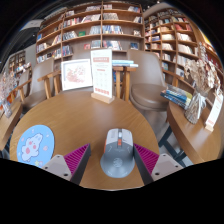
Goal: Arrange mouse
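Note:
A grey mouse [117,154] with an orange scroll wheel lies on the round wooden table [90,120]. It stands between my gripper's [112,160] two fingers, tail end toward me. The fingers are open, and a strip of table shows between each pink pad and the mouse's sides. A round light-blue mouse mat [32,143] with a cartoon print lies on the table to the left of the left finger [74,159].
An upright sign stand [102,78] is at the table's far edge, with a framed picture [76,72] to its left. Chairs [150,95] ring the table. Another table with books [195,115] is on the right. Bookshelves [100,25] line the back.

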Motion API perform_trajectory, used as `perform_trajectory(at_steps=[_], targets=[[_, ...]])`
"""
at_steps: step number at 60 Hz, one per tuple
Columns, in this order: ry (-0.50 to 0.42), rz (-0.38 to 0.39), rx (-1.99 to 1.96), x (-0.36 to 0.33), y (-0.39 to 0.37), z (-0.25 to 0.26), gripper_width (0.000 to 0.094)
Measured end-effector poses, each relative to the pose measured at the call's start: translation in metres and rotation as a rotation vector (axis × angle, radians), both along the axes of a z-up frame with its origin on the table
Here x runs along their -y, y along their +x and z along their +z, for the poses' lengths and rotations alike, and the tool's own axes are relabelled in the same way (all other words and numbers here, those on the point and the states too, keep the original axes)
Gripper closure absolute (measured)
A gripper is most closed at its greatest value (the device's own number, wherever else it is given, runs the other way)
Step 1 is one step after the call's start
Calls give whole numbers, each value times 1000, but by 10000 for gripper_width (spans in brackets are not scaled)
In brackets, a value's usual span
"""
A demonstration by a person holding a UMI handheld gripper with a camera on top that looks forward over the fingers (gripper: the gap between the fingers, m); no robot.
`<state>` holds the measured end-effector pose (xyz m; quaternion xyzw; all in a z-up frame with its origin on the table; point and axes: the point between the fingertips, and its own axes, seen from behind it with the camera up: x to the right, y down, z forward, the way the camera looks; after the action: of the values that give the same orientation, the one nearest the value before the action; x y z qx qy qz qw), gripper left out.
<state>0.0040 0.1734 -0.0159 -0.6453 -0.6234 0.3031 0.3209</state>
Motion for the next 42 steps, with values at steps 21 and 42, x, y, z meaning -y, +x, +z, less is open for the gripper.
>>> perform_trajectory(at_steps=[21,42], targets=[[2,3,-5,2,-29,0,163],[-53,-21,-48,28,-22,50,487]])
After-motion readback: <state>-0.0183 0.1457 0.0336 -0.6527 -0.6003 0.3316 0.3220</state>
